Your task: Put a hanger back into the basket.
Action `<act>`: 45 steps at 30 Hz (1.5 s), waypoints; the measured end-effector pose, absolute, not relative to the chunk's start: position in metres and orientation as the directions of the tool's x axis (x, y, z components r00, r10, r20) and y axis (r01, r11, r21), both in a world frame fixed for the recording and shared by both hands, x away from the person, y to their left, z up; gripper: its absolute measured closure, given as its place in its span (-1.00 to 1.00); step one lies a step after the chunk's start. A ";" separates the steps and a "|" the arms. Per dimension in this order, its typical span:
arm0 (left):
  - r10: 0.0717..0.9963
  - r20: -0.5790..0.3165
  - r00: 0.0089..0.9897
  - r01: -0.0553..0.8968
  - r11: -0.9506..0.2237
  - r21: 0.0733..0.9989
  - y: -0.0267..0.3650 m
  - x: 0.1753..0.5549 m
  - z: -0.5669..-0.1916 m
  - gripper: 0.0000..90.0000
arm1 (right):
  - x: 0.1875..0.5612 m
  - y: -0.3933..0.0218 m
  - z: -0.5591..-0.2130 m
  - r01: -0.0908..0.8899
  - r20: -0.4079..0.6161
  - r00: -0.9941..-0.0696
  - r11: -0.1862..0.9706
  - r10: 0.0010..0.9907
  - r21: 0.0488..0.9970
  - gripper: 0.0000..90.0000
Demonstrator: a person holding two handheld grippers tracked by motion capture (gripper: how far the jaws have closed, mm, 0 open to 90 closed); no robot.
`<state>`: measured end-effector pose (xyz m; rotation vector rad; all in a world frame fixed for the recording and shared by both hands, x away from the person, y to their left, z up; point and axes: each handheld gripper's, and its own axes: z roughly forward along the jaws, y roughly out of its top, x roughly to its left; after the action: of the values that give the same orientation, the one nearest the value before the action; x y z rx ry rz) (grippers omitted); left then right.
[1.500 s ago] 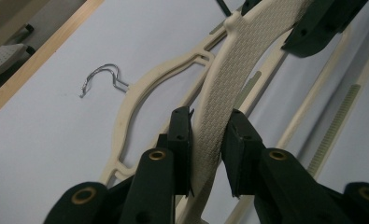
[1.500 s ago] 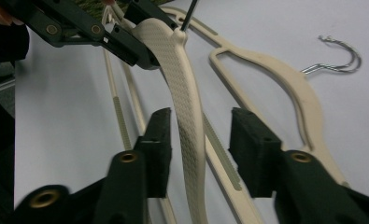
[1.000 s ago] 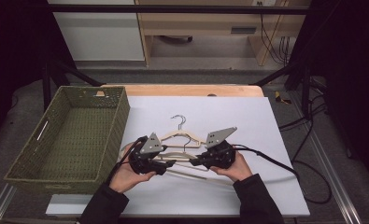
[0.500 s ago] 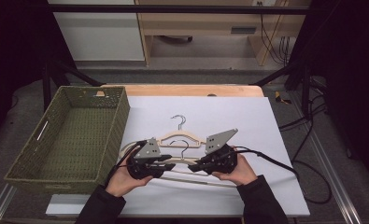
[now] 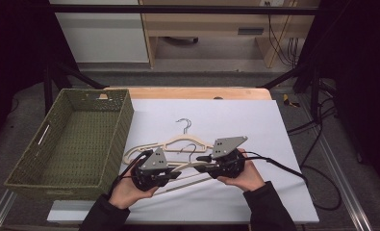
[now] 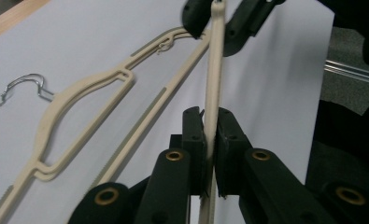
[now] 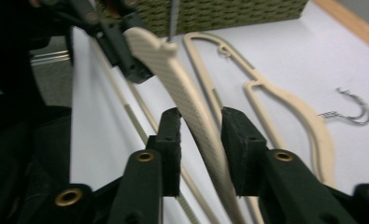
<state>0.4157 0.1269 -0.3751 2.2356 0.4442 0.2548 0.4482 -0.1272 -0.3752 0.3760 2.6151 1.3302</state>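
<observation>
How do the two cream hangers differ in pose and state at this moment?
The near hanger is between both grippers; the far hanger lies flat on the white table, untouched. The left gripper is shut on the near hanger, while the right gripper, whose jaws have just been opening, stands around it with gaps. Both hangers are cream plastic with metal hooks.

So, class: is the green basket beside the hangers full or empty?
Empty. The high view looks straight into the basket and shows bare woven floor; both hangers are outside it.
</observation>
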 end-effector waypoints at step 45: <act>0.649 0.056 0.759 0.261 -0.381 0.887 0.195 0.421 -0.268 0.91 | 0.431 -0.220 -0.387 0.314 0.065 -0.662 0.197 0.746 0.929 -0.85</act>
<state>0.4206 0.1947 -0.2679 1.9668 0.6888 0.4945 0.4308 -0.2199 -0.3867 0.9903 2.0775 1.4612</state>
